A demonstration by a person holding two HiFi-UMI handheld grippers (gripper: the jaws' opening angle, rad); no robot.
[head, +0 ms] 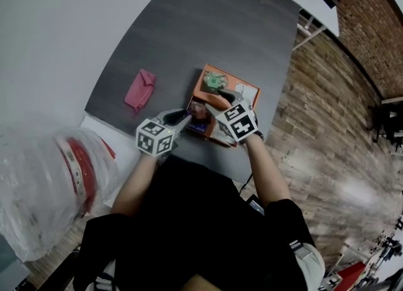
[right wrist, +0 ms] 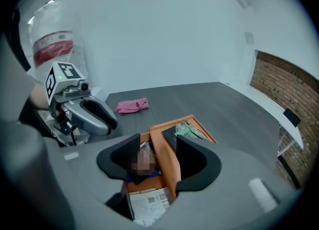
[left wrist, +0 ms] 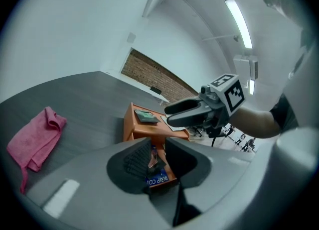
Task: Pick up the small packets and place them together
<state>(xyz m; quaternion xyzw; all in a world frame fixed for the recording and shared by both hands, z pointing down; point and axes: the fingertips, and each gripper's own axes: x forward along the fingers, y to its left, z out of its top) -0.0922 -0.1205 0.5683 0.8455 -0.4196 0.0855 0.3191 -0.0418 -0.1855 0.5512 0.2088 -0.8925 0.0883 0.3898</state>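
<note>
left gripper point(left wrist: 157, 147) clamps a small brown packet point(left wrist: 153, 161). right gripper point(right wrist: 158, 142), jaws apart, straddles the divider point(right wrist: 166, 166) of the orange box point(right wrist: 205, 130); better shift it toward 9 o'clock, over the packets point(right wrist: 144, 150), before closing.

one orange box point(left wrist: 132, 127), one pink cloth point(head: 140, 89), one green packet point(head: 215, 80), one dark packet point(left wrist: 155, 164).

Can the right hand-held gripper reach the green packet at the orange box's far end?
Probably yes: the right hand-held gripper hangs open over the box, and the green packet lies uncovered just beyond its jaws.
</note>
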